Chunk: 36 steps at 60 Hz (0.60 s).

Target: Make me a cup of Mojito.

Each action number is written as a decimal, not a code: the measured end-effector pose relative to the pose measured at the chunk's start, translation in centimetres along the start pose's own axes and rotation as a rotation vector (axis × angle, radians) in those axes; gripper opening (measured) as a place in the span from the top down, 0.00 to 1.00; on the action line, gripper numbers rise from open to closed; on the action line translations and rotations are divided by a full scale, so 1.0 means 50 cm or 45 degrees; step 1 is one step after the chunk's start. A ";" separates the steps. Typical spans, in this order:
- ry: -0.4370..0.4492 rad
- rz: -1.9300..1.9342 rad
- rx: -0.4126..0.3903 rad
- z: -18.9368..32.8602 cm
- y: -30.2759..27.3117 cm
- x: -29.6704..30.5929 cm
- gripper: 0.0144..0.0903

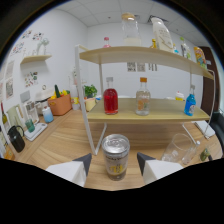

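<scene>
On the wooden table point(60, 145), far to the left of the fingers, a dark kettle-like jug point(16, 138), then a small green cup point(30, 125) on a white tray and a pale blue jar point(47, 114). Further along, an orange basket point(61, 104) with yellow and dark things inside, and a little green plant point(90, 91) in a light pot.

On the lower board of the white-framed wooden shelf point(150, 116): a bottle of red liquid point(110, 96), a clear bottle with an orange cap point(143, 97), and at the right end a blue bottle point(190, 102). On the top board, a clear jar point(131, 29) and a tall pale carton point(162, 33).

Nearer in, the gripper point(116, 167) with fingers apart; between them a silver can point(115, 156), upright, yellow band low on its side, top unopened. Whether the fingertips touch the can: cannot tell, though slim gaps seem to show at both sides. Just right of the right finger, a clear empty glass point(180, 148), tilted in view.
</scene>
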 end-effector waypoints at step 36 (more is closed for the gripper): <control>0.203 -0.051 -0.250 -0.236 0.078 0.221 0.06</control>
